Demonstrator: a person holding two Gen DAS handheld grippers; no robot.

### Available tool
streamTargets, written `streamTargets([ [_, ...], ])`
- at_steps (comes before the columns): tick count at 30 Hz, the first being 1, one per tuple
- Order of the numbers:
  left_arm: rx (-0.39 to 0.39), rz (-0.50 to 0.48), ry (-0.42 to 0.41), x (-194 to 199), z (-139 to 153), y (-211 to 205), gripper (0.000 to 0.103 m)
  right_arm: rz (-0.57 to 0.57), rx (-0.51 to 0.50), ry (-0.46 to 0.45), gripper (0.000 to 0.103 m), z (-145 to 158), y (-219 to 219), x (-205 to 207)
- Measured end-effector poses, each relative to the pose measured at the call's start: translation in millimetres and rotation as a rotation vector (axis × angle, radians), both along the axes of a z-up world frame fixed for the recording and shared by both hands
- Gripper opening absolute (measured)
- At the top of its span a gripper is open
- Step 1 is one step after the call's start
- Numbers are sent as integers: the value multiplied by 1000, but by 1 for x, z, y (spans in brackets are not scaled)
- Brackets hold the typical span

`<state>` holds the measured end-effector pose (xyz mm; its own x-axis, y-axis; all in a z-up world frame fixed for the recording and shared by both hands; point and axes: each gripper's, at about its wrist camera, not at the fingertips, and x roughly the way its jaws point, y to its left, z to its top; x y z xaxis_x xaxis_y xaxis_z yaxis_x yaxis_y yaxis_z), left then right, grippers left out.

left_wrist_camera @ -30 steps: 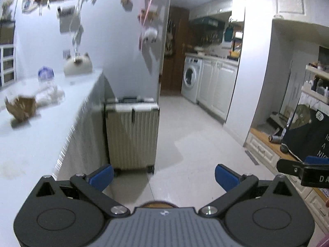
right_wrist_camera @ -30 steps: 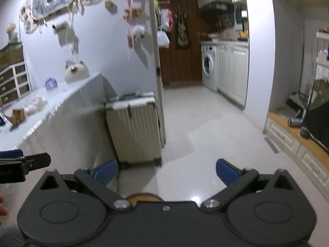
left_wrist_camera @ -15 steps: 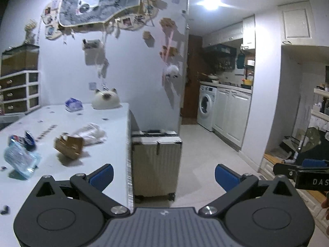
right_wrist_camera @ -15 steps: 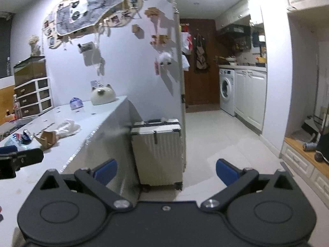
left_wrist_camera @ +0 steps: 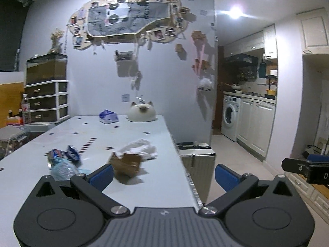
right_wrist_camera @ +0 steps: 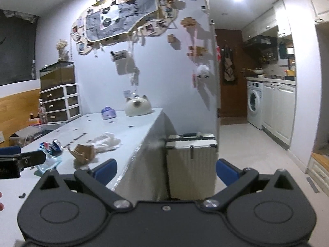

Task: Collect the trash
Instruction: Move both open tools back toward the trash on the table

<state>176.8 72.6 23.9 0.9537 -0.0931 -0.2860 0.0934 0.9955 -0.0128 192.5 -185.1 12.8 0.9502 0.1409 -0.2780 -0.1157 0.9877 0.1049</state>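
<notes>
Left wrist view: my left gripper fingers spread wide, empty; right gripper same, off the table edge. Nearest trash on the pale table: torn brown cardboard scrap, just ahead of my left blue pad. Looks light, semi-stiff; I'd pinch a raised flap. Crumpled white plastic bag behind it is soft, slippery. Crushed blue can and clear blue wrapper sit left
</notes>
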Motion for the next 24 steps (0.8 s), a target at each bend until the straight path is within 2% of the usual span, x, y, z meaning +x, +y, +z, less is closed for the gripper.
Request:
streamTargets([
  [9,5,122,28,24,-6,76,103,74,1,-29,103,4,53,32],
  [19,-299,196,172,77,-48,163,103,162,-43,-42,103,-3,102,73],
  [24,-442,224,213,107,-63,187,103,224,-55,4,103,1,123,99],
])
